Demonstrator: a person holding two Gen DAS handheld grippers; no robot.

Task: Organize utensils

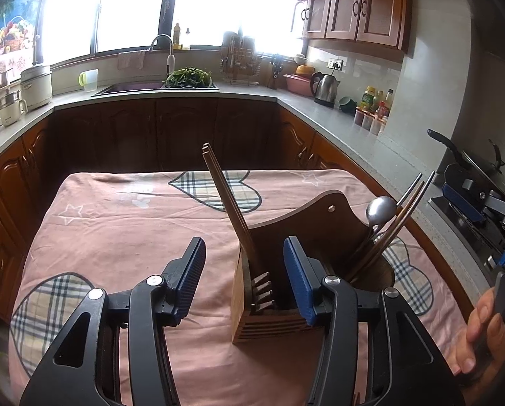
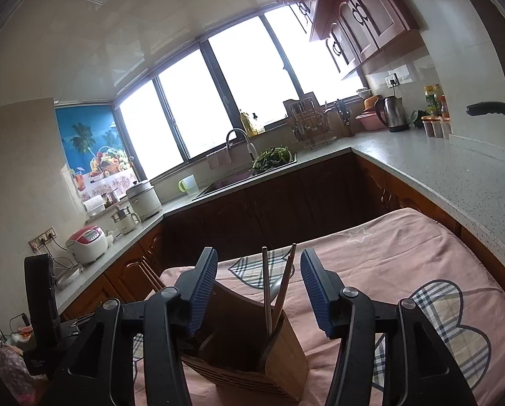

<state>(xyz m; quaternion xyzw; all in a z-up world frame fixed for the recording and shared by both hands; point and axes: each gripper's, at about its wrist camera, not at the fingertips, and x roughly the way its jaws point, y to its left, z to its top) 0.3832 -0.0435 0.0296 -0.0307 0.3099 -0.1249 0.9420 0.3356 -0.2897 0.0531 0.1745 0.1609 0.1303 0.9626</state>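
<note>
A wooden utensil holder (image 1: 286, 291) stands on the pink cloth-covered table (image 1: 124, 223). A pair of brown chopsticks (image 1: 227, 203) leans in its left compartment. A metal spoon (image 1: 381, 210) and more chopsticks (image 1: 409, 203) lean in its right compartment. My left gripper (image 1: 244, 264) is open and empty, just in front of the holder. My right gripper (image 2: 259, 284) is open and empty, above the holder (image 2: 269, 355), with chopsticks (image 2: 276, 287) standing between its fingers. The right gripper also shows at the right edge of the left wrist view (image 1: 479, 203).
The table sits inside a U-shaped kitchen counter (image 1: 320, 108) with a sink (image 1: 134, 88), kettle (image 1: 325, 88), spice jars (image 1: 370, 115) and rice cooker (image 2: 87, 242). A stove with a pan handle (image 1: 445, 142) is to the right. A hand (image 1: 485, 335) holds the right gripper.
</note>
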